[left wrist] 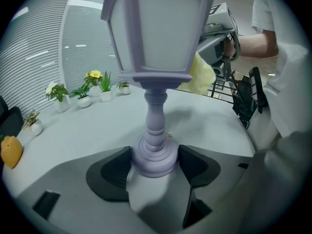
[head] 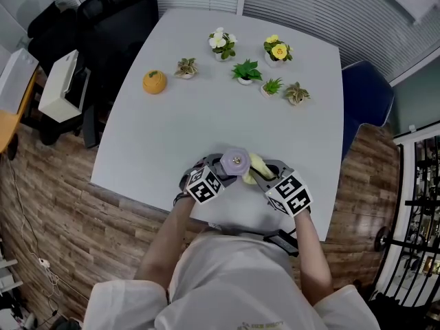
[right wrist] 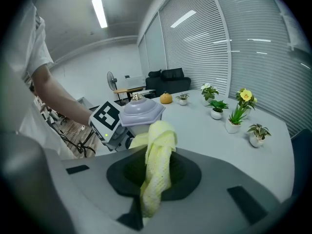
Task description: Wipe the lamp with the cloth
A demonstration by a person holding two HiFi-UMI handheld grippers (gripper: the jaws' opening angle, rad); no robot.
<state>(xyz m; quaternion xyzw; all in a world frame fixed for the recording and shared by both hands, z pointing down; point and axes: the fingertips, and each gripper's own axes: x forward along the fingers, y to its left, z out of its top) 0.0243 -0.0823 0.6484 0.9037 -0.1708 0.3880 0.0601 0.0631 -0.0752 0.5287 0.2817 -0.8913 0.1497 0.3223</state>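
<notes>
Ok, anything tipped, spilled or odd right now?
Nothing stands out. The lamp stands upright, its base in the left gripper; the right gripper holds the cloth beside its shade; the plants at the back are all upright.

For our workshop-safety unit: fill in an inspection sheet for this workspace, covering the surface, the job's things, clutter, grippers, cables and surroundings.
Surface: white table, no spills seen.
Job's things: lavender lantern-style lamp upright near the front edge; yellow cloth against its shade.
Clutter: six small potted plants and an orange pumpkin ornament on the far side.
Grippers: left gripper shut on the lamp's base; right gripper shut on the cloth.
Cables: thin cable on the floor at left.
Surroundings: wood floor, black chairs, blue chair, window blinds.
</notes>
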